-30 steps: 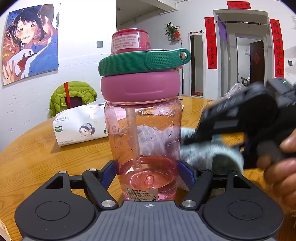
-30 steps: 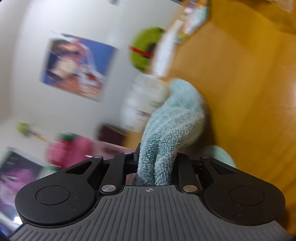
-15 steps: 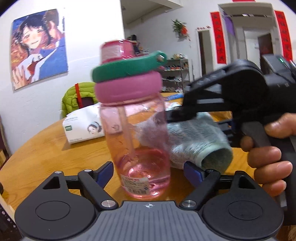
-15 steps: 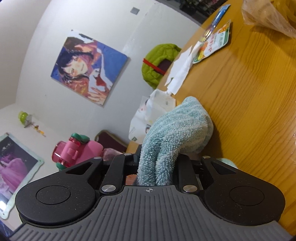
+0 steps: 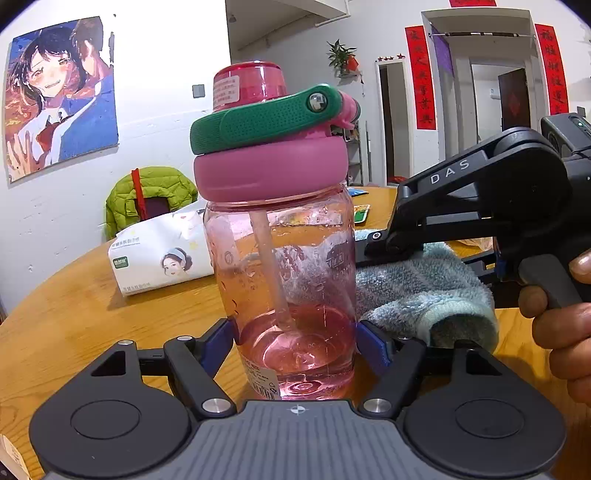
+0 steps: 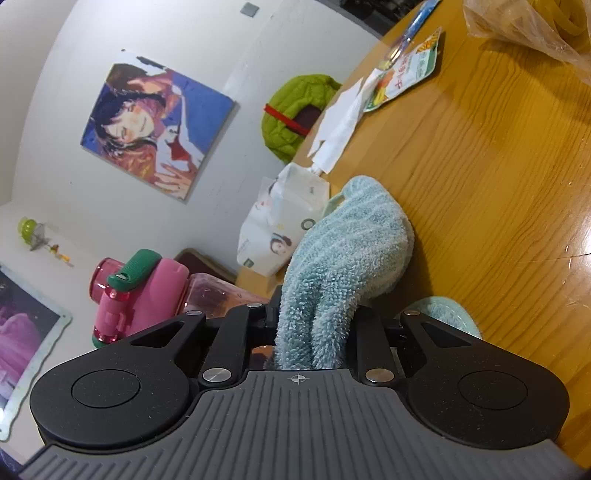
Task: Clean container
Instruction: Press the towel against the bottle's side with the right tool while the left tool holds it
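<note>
A clear pink water bottle with a pink lid and green handle stands on the wooden table, a little pink liquid in it. My left gripper is closing, its blue pads pressed on the bottle's lower sides. Just right of the bottle my right gripper is shut on a folded light-blue towel, which rests against the bottle's right side. In the right wrist view the towel sticks out between the shut fingers of the right gripper, with the bottle to its left.
A white tissue pack lies behind the bottle on the left. A green jacket hangs on a chair past the table edge. A snack packet and a plastic bag lie further along the table. A hand holds the right gripper's grip.
Half a second ago the left jaws stood wide beside the tilted bottle; now they press on it again. The right gripper with the towel sits lower beside the bottle.
</note>
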Demonstrator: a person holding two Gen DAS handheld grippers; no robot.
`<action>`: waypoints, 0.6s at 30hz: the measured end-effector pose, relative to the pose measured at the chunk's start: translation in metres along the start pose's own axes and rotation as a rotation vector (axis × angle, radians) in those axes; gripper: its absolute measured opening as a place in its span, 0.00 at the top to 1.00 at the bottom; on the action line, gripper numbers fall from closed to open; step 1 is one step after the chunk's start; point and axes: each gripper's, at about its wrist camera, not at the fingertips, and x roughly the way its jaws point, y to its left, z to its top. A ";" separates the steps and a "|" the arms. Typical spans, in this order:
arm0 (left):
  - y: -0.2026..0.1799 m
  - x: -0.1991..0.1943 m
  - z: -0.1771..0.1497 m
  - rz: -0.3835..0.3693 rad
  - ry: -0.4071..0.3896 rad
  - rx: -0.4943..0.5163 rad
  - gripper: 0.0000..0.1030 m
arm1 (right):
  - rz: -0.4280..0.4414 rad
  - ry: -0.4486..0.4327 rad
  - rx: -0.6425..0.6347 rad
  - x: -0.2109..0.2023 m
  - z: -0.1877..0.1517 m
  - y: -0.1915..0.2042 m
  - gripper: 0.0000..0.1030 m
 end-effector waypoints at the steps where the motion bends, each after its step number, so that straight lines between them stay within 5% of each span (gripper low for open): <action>1: 0.000 0.000 0.000 -0.003 -0.001 -0.002 0.31 | 0.006 -0.002 -0.001 -0.002 0.001 0.000 0.77; 8: 0.001 -0.001 0.000 -0.008 -0.004 -0.008 0.31 | 0.533 -0.072 0.225 -0.024 0.011 -0.018 0.77; 11: 0.002 -0.001 0.000 -0.009 -0.006 -0.012 0.31 | 0.463 -0.019 0.271 -0.009 0.006 -0.025 0.77; 16: 0.001 -0.001 0.000 -0.007 -0.005 -0.006 0.31 | 0.086 0.068 0.208 0.010 0.003 -0.028 0.77; 18: 0.002 -0.001 0.000 -0.007 -0.005 -0.007 0.31 | 0.035 0.072 0.164 0.013 0.004 -0.025 0.77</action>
